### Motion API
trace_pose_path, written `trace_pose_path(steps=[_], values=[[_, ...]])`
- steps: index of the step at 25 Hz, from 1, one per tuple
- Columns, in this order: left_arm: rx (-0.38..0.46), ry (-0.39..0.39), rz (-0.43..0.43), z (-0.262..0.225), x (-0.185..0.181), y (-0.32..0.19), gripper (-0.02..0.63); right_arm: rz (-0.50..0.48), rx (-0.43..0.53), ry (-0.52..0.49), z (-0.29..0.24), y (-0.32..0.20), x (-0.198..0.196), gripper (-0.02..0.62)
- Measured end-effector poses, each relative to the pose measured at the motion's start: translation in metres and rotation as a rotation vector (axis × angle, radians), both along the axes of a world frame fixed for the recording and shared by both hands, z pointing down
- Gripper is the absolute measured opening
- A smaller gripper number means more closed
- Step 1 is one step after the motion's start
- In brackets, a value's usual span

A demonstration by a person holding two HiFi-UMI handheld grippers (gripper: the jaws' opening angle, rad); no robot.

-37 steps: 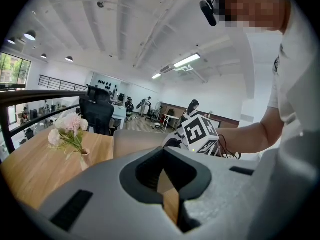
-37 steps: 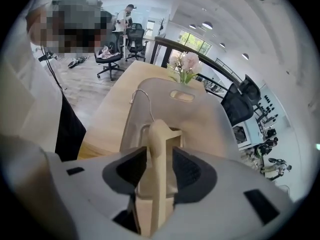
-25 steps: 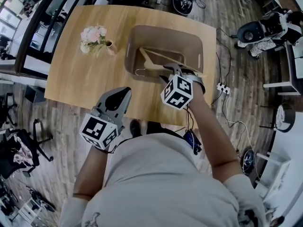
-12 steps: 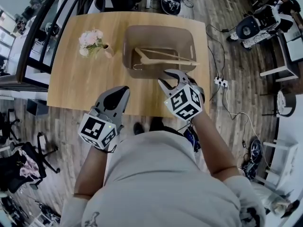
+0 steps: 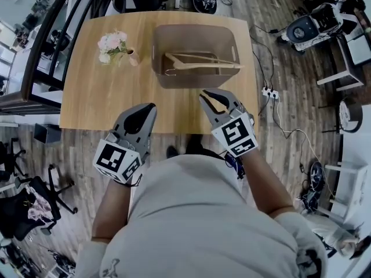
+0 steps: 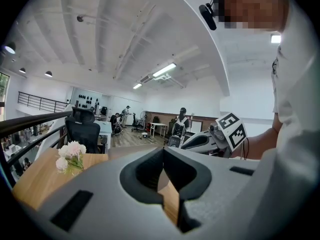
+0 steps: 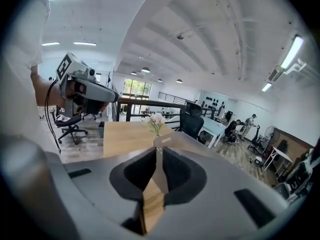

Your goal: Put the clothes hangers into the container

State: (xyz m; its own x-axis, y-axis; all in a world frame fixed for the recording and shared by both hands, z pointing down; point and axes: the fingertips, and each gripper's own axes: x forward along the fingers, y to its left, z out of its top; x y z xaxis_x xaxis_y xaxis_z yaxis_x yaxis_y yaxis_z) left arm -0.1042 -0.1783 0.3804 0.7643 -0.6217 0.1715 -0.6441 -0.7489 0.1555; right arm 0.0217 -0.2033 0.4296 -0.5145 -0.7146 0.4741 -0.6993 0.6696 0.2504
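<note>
Two wooden clothes hangers (image 5: 200, 63) lie inside the brown-grey container (image 5: 194, 32) at the far middle of the wooden table (image 5: 98, 103). My right gripper (image 5: 205, 97) hovers over the table's near edge, just short of the container's front wall. Its jaws are closing to a narrow slit with nothing between them (image 7: 159, 151). My left gripper (image 5: 152, 106) is at the near edge further left, shut and empty (image 6: 162, 151). Neither gripper touches a hanger or the container.
A small vase of pale pink flowers (image 5: 113, 43) stands on the table left of the container. Beyond the table are office chairs, a railing and other desks. A power strip with cables (image 5: 270, 94) lies on the floor to the right.
My right gripper has drawn back from the container's near rim toward the table edge, with its jaws narrowing. The hangers now rest in the container. The left gripper has barely moved.
</note>
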Motion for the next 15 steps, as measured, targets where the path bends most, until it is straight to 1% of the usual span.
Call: trace_pose_path(steps=[3,8,12,15], values=[[0.008,0.004,0.001,-0.002,-0.007,0.008,0.006,-0.006,0.017,-0.037,-0.008,0.014,-0.007,0.029],[0.002,0.007,0.019,0.0,-0.014,0.023,0.006,-0.029,0.015,-0.058,-0.008,0.037,-0.018,0.006],[-0.004,0.008,0.024,0.002,-0.018,0.028,0.006,-0.007,0.026,-0.118,-0.018,0.049,-0.016,0.006],[-0.01,0.015,0.024,0.002,-0.02,0.028,0.006,0.002,0.039,-0.125,-0.023,0.055,-0.012,0.006]])
